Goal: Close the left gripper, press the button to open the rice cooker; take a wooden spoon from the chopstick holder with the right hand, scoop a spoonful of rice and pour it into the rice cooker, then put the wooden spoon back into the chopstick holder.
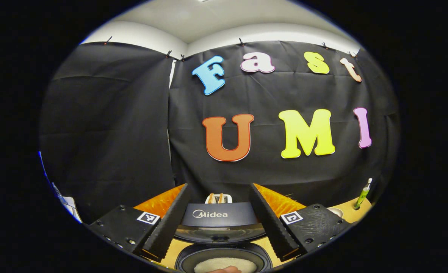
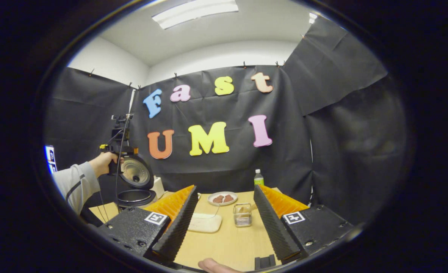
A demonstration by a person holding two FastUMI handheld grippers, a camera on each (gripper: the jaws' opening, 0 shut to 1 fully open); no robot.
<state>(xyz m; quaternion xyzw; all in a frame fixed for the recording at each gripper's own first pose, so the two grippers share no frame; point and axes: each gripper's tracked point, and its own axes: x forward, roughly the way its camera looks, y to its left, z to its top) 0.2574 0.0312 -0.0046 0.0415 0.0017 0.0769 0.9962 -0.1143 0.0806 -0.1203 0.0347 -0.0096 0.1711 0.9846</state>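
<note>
The rice cooker [image 1: 224,216] stands right under my left gripper [image 1: 219,185], whose fingers are spread wide with nothing between them. Its lid is raised, and the round pot [image 1: 186,261] holds something pale and grainy. In the right gripper view the same cooker [image 2: 135,182] stands open at the far left, with a hand holding the left gripper [image 2: 119,149] above it. My right gripper [image 2: 226,187] is open over the table. Ahead of it stand a small wire chopstick holder [image 2: 242,214] and a white dish [image 2: 205,222]. I cannot make out the wooden spoon.
A plate with brown food [image 2: 222,198] and a green bottle [image 2: 259,177] stand at the back of the wooden table [image 2: 227,242]. A toaster [image 1: 218,198] sits behind the cooker. A grey sleeve [image 2: 74,185] reaches in from the left.
</note>
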